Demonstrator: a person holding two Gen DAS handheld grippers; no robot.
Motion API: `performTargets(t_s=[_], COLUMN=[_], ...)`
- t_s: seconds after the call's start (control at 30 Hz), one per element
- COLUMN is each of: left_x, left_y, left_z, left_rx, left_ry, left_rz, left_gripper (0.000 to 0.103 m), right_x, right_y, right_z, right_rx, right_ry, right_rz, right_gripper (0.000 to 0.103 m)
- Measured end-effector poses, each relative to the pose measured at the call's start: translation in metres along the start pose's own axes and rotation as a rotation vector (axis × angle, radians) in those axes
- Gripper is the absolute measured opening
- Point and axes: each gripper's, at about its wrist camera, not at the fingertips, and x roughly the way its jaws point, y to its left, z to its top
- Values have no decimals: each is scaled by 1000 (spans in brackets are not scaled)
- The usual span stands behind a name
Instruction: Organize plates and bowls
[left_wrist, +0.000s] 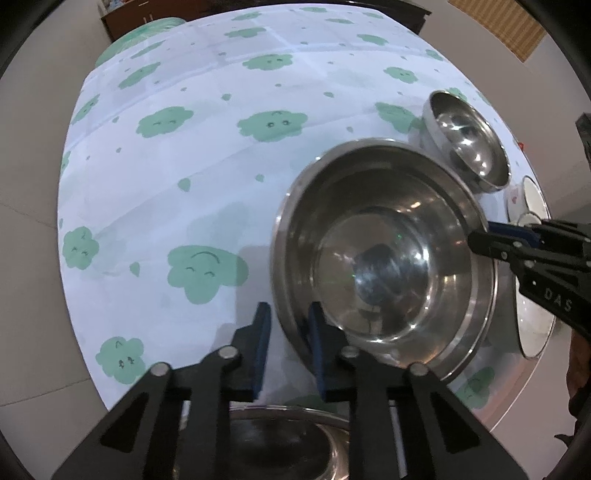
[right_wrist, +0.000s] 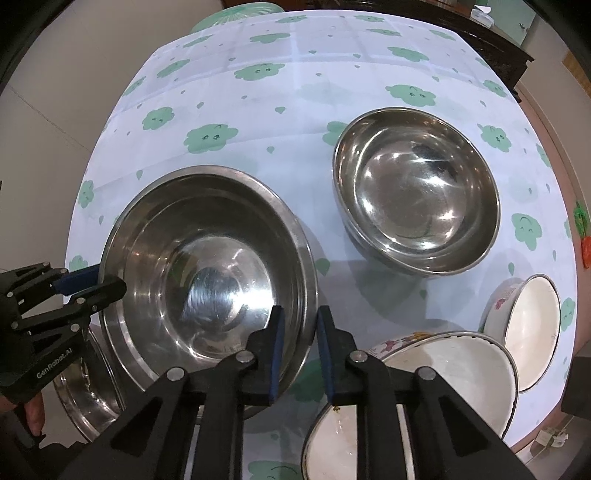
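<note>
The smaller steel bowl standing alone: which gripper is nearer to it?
Right. The right gripper grips the big steel bowl's rim on the side facing the smaller steel bowl; the left gripper holds the far rim.

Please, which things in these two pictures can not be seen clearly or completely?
- Second steel bowl, left wrist view: under the left gripper, cut by the bottom edge.
- White enamel bowl, right wrist view: front hidden behind the right gripper.
- Large steel bowl's underside: hidden; whether it is lifted is unclear.
</note>
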Motion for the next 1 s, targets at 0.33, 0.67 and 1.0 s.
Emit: performTargets(t_s=[0.33, 0.67, 1.0], left_x=[1, -13, -24], left_y=[-2, -3, -3], left_z=[1, 1, 2], left_rx=[5, -6, -11], left_ry=[-3, -35, -46], left_rz=[23, 36, 45], left_gripper=[13, 12, 12], right_x=[0, -9, -19], right_y=[-1, -2, -2], right_z=[-1, 2, 5], right_rx=[-5, -5, -21], right_ry=[6, -12, -18], right_rz=[0, 0, -3], right_gripper=[13, 13, 13])
